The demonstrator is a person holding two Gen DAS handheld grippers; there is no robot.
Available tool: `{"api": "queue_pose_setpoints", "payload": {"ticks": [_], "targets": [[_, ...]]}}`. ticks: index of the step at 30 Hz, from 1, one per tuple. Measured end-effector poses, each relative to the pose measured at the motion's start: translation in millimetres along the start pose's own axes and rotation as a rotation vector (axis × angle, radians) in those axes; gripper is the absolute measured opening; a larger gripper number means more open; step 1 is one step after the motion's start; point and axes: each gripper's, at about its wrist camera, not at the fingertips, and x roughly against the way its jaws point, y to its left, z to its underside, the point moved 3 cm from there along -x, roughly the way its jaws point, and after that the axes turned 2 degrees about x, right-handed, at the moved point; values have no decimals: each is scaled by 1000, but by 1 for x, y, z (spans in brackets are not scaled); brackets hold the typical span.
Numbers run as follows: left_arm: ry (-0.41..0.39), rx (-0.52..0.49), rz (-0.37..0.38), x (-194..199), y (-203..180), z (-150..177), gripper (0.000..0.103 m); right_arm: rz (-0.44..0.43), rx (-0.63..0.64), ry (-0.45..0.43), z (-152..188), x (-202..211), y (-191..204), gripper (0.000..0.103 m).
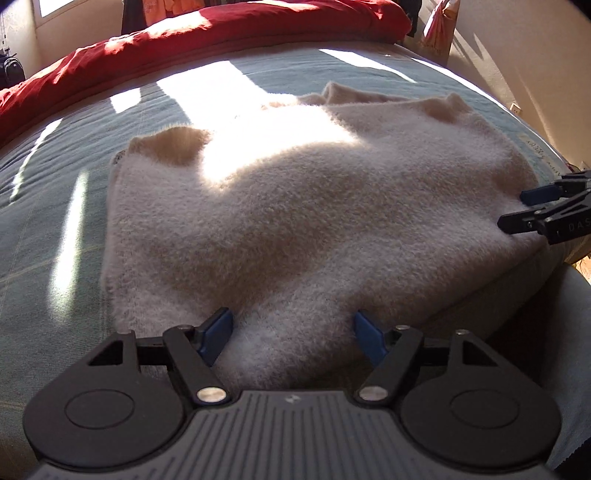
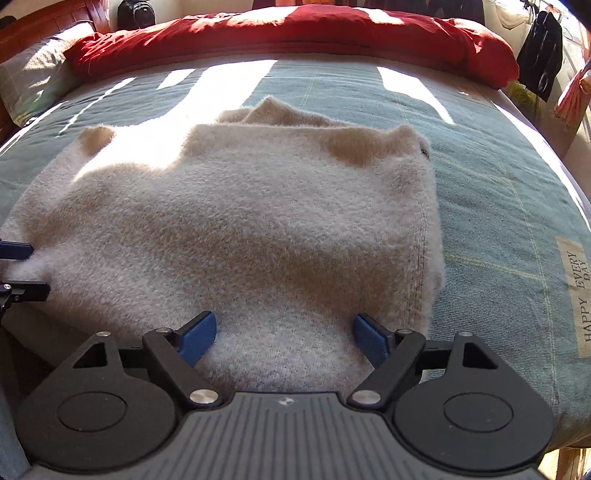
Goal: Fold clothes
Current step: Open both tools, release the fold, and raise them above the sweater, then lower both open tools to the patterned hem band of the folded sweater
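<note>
A cream fuzzy sweater [image 1: 295, 206] lies partly folded on the bed [image 1: 55, 229], spread over a grey-blue cover with its near hem at the 6 o'clock edge of the mattress and its far corners pointing to 12 o'clock, toward a red duvet [image 1: 221, 33] bunched along the far side. The left tongs [image 1: 293, 334] stand apart, blue pads either side of the near hem, with the knit bulging up between them but not pinched. The right tongs [image 2: 286, 334] stand apart in the same way further along that hem, near the sweater's stitched side edge at 3 o'clock in the right wrist view. From the left wrist camera the right tongs enter at 3 o'clock with a clear gap between their two tips, resting at the sweater's edge. A sewn label reading HAPPY EVERY DAY [image 2: 578, 291] lies on the bed cover at 3 o'clock, apart from the sweater. The sleeves look already tucked in, since extra layers peek out at the far end, so the step in hand seems to be taking hold of the near hem for a fold across the body. The next move likely calls for both tongs to close on the hem together, biting all layers of the thick pile and not just the top one, then lifting evenly and carrying the hem toward 12 o'clock so the edges meet squarely. The loose, fluffy knit may slip or sag between the two grips if one lifts sooner than the other
</note>
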Motion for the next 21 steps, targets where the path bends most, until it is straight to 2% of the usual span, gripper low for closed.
{"api": "queue_pose_setpoints", "payload": {"ticks": [2,4,7,9,10,12,16,19,21], "targets": [[4,0,-12,8,-2,-11,73,-18,-39,1,-6,6,-2,85],[-29,21,19,22,-5,-27,74,-51,-85,-5,-13,13,-3,85],[-31,168,201,31,-7,-50,81,-238,-218,-29,-29,24,1,92],[-3,272,324,26,-9,-60,83,-386,-309,-28,-34,24,7,95],[20,313,359,21,-11,-61,83,-453,-347,-20,-34,21,11,97],[78,363,344,5,-12,-59,83,-525,-414,13,-29,9,16,97],[158,432,254,-23,1,-39,83,-489,-474,64,-11,-8,10,97],[132,485,257,-18,15,-41,82,-481,-510,49,-5,-5,-1,97],[77,445,211,-7,18,-55,82,-410,-443,-25,-17,7,-4,97]]}}
